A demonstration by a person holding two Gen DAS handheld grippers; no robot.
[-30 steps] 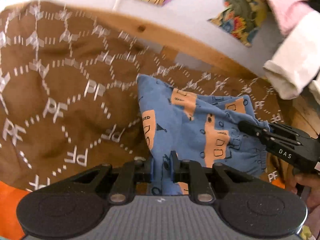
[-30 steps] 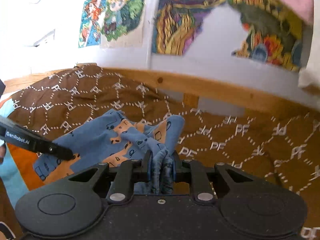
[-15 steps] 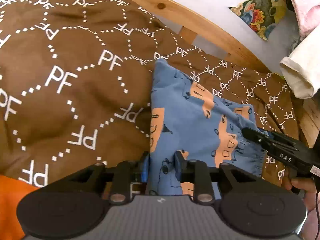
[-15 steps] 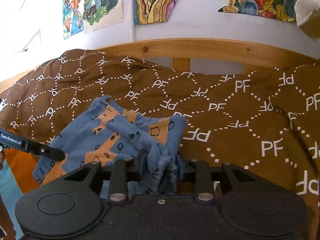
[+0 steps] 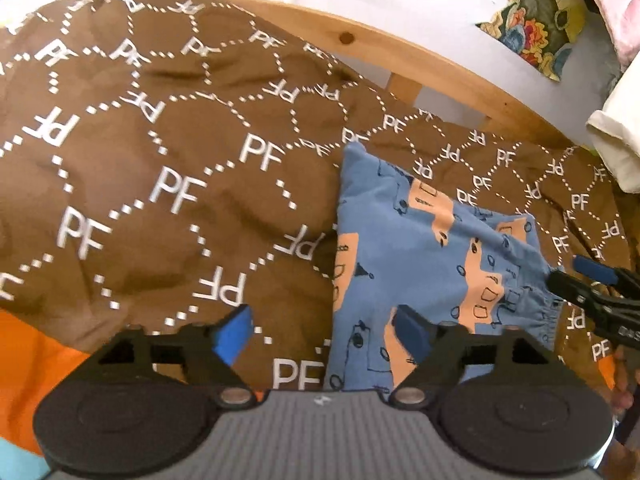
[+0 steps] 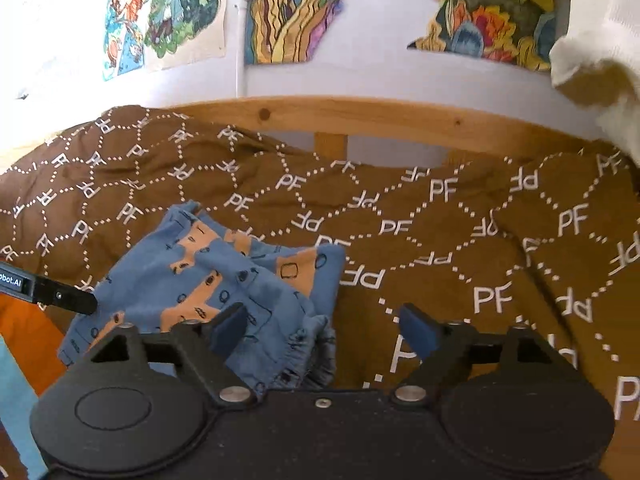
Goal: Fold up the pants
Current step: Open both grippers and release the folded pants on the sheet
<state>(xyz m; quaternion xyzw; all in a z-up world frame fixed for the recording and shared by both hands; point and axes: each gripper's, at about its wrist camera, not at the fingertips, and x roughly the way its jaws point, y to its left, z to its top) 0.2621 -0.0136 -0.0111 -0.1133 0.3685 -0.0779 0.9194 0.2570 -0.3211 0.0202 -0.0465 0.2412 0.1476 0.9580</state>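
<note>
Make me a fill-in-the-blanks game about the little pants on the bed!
1. The blue pants lie on a ____ blanket printed with the letters PF.
2. The left gripper has its jaws ____.
3. The patches printed on the pants are ____.
4. Behind the blanket runs a rail made of ____.

Missing words: brown; open; orange; wood

Both grippers, left (image 5: 324, 334) and right (image 6: 322, 330), just opened, releasing the pants (image 5: 420, 264); cloth now lies free.
</note>
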